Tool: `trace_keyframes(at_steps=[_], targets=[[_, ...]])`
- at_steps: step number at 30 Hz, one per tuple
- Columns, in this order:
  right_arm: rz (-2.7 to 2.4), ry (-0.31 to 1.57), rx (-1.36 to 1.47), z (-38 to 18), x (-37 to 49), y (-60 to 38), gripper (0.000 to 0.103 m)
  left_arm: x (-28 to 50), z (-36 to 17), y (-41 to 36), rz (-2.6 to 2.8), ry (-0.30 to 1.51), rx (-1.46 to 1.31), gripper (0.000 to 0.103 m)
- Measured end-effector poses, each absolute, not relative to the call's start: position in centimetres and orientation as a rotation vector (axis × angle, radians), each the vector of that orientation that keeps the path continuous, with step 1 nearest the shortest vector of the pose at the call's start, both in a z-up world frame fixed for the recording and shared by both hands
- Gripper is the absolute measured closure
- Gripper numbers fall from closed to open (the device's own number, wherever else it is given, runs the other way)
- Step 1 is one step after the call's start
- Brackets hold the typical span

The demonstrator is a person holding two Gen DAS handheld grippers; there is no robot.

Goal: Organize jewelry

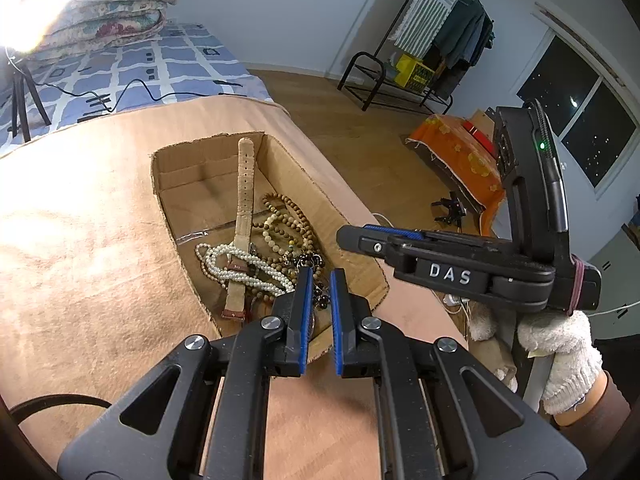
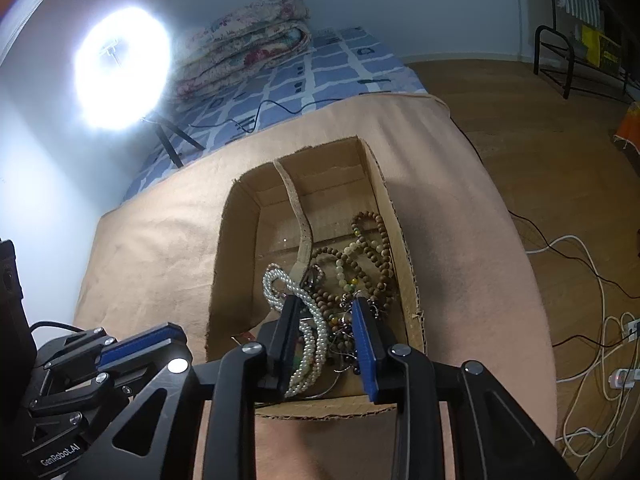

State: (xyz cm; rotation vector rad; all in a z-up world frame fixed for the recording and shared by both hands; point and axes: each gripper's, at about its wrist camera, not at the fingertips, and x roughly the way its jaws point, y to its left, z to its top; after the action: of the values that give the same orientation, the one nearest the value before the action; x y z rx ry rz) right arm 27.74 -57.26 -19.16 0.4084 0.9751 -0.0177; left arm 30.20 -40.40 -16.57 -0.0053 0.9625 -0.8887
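Two pieces of writing can be read. White raised letters "DAS" sit on the side of the right gripper as the left wrist view catches it from the side. "GenRobot.AI" is printed on the body of the left gripper, seen at the lower left corner of the right wrist view.

A shallow cardboard box with torn edges rests on a tan cloth spread over a table. All the jewelry lies inside it: a pale watch strap propped against the far wall, a white pearl strand coiled across the strap's lower end, and brown wooden beads tangled toward the right wall.

The left gripper hangs just above the box's near edge, its blue-padded jaws narrowly apart with nothing between them. The right gripper reaches down into the box with its jaws wide, the pearl strand running between them; whether a pad touches it cannot be told.

Only the left wrist view shows the white-gloved hand holding the right gripper, a clothes rack, an orange cloth on the floor and a dark window. Only the right wrist view shows a glaring ring light on its stand and white cables on the floor. A bed with a blue checked sheet appears in both.
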Motion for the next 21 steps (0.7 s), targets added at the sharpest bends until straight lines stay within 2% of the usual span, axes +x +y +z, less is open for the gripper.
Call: trace_keyframes(at_steps=[3,5,21], targets=[[-0.019,0.958,0.412,-18.2,27.1,-57.1,0.070,29.4,-15.7,-39.8,-0.887,0.944,0.008,0.098],[-0.023,0.940,0.403,-17.2,26.5,-56.8,0.061,28.8,-14.9,-39.2,-0.887,0.932,0.011,0.098],[0.003,0.775,0.307,-7.6,19.4,-51.7,0.060,21.2,-5.6,-32.1,-0.836,0.742,0.051,0.097]])
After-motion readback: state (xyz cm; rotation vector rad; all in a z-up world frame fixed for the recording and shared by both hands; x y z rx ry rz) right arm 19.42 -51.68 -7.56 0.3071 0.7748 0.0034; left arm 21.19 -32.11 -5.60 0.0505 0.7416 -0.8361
